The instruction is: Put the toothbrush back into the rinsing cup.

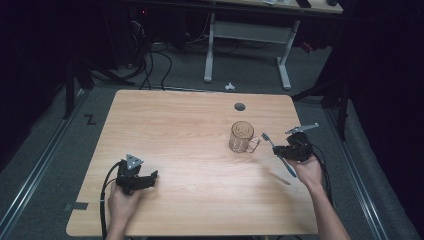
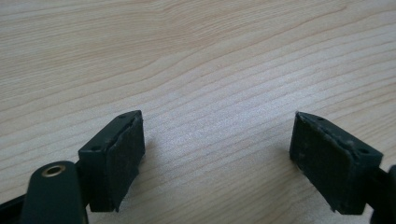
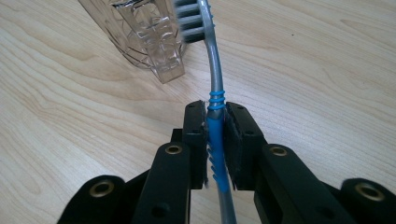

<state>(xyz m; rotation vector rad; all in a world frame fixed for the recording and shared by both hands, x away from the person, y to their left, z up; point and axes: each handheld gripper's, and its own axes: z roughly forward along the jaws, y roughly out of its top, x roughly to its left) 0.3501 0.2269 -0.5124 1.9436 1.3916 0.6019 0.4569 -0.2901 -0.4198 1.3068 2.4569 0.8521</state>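
Right gripper (image 3: 215, 140), seen closest in the right gripper view: its 2 black jaws are clamped on the blue ribbed grip of a toothbrush (image 3: 214, 79). The grey neck of the brush rises out from between the jaws, and the grey bristle head stands at the far end, just beside the glass mug (image 3: 140, 32); whether head and mug touch cannot be told. The rest of the handle runs back under the gripper body.

High view: the right gripper (image 1: 281, 151) is held in the person's right hand (image 1: 307, 170), just to the right of the glass mug (image 1: 242, 137). The toothbrush (image 1: 274, 146) slants through the jaws, its bristle head up and nearest the mug's handle, its blue tail end pointing away from the mug toward the near table edge. The mug stands upright on the wooden table (image 1: 190, 125), with its handle turned toward the right gripper.

Left gripper (image 1: 150, 179), held in the left hand (image 1: 122, 197): well apart from the mug, toward the near left of the table.

Left gripper view: the 2 jaws of the left gripper (image 2: 217, 154) stand wide apart, with bare wood grain between them and nothing held.
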